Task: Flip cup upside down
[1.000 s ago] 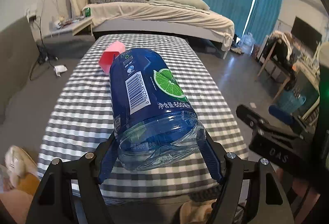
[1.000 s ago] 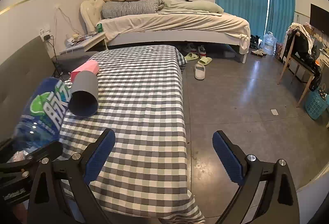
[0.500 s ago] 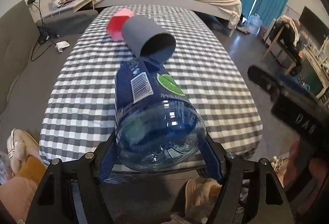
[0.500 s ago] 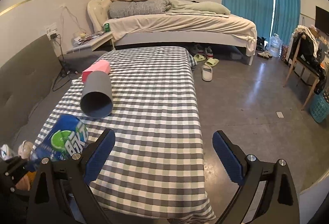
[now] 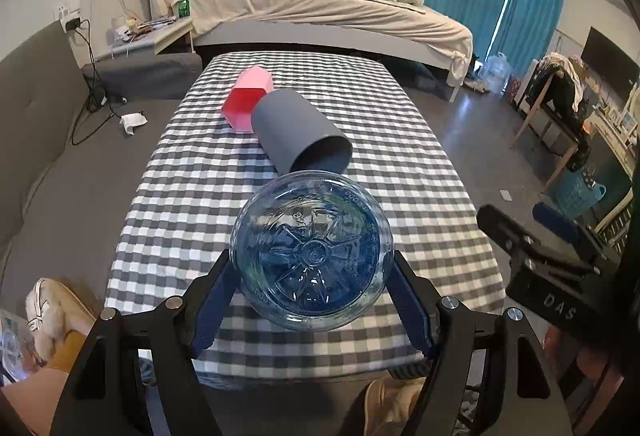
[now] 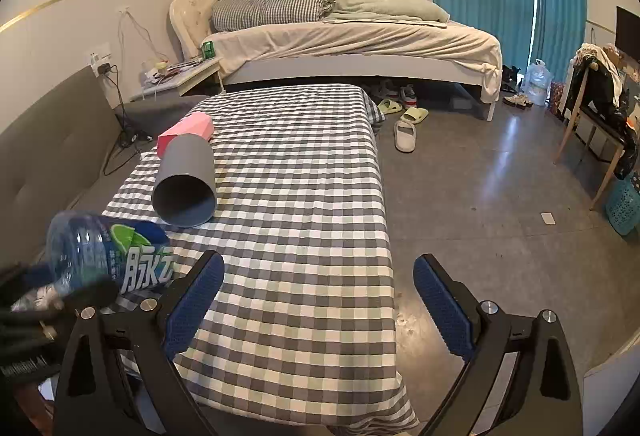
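A grey cup [image 5: 298, 137] [image 6: 186, 181] lies on its side on the checked table [image 5: 400, 139], its open mouth facing me. A pink hexagonal cup [image 5: 248, 97] [image 6: 186, 129] also lies on its side just behind it. My left gripper [image 5: 312, 276] is shut on a blue plastic bottle [image 5: 312, 252] [image 6: 108, 254], held lengthwise above the near part of the table with its base toward the camera and its neck pointing at the grey cup. My right gripper [image 6: 318, 300] hangs open over the table's near right corner with nothing between its fingers.
A grey sofa [image 5: 36, 123] runs along the table's left side. Beyond the table stands a bed [image 6: 352, 39], with slippers [image 6: 404, 135] on the floor to the right. A chair [image 6: 596, 107] and a blue basket [image 6: 624, 201] stand at far right.
The left gripper has drawn the bottle back and down from over the cups, levelling it so its base now faces the camera. The right gripper has shifted only slightly and stays open.
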`<control>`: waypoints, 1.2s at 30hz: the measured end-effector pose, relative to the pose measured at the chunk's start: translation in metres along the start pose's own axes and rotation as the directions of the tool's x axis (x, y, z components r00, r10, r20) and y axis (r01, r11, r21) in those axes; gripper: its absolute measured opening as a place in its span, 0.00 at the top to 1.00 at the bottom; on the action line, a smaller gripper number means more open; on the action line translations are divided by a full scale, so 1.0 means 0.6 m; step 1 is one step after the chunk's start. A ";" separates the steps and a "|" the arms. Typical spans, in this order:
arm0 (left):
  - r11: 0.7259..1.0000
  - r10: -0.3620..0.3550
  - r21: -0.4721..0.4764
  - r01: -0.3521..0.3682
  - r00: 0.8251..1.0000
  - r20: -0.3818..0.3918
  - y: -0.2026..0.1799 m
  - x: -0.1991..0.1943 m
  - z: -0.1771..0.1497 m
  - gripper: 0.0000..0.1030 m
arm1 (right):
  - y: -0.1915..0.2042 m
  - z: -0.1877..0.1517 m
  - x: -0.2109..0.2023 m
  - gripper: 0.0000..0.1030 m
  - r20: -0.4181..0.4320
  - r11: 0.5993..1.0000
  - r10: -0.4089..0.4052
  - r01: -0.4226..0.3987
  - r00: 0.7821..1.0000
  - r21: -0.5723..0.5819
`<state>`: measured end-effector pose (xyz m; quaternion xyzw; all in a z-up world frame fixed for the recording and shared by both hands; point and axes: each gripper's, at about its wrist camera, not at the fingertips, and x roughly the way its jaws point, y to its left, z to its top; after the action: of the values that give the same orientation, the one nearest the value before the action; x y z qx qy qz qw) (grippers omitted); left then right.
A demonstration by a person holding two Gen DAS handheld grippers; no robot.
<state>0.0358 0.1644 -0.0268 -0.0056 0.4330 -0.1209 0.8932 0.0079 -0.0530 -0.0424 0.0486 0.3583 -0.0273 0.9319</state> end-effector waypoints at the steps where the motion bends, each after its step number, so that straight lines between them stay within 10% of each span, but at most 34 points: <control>1: 1.000 -0.002 -0.013 0.002 1.000 -0.004 0.004 0.004 0.003 0.26 | 0.000 0.000 0.001 0.07 -0.003 1.000 0.000 0.000 1.000 0.001; 16: 0.999 -0.043 -0.018 0.042 0.998 -0.036 0.019 0.045 0.043 0.35 | 0.005 -0.001 0.015 0.07 -0.023 1.000 -0.002 0.002 1.000 -0.017; 24: 0.994 0.010 -0.106 -0.021 0.995 -0.103 0.039 0.016 -0.033 0.14 | 0.007 0.006 0.014 0.07 -0.020 1.000 0.025 -0.025 0.999 0.013; 31: 0.995 0.091 0.065 -0.077 0.963 -0.253 0.004 0.090 -0.060 0.14 | 0.023 0.000 0.001 0.07 0.001 0.999 0.015 -0.015 1.000 -0.039; 36: 0.996 0.066 0.072 -0.053 0.978 -0.199 0.006 0.097 -0.038 0.15 | 0.002 -0.004 -0.003 0.07 0.001 1.000 -0.003 0.003 1.000 -0.007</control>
<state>0.0534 0.1571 -0.0863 0.0491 0.5170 -0.1083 0.8477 0.0051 -0.0514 -0.0427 0.0448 0.3579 -0.0273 0.9323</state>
